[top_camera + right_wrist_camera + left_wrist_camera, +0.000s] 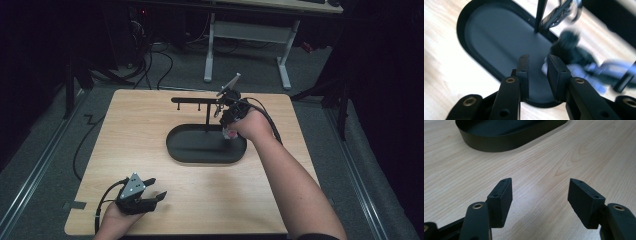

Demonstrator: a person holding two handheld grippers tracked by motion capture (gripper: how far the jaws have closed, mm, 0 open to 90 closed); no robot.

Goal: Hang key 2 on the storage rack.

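A black oval tray (pixel 175 150) lies in the middle of the wooden table, with a thin T-shaped stand (pixel 207 117) rising from it. My right gripper (pixel 226 131) points down over the tray's right end, just right of the post. In the right gripper view its jaws (pixel 538 58) stand a little apart with only tray floor (pixel 499 37) between them. A blurred dark, blue and white thing (pixel 574 52) lies just right of the jaws. A silver clip (pixel 559 15) hangs by the post (pixel 540 15). My left gripper (pixel 157 188) rests open at the front left, its jaws (pixel 540 185) empty over bare wood.
The tray wall (pixel 499 145) lies well ahead of the left gripper. A white-legged desk (pixel 250 35) and cables (pixel 150 65) stand on the floor beyond the table's far edge. Bare wood (pixel 140 125) spreads left of the tray.
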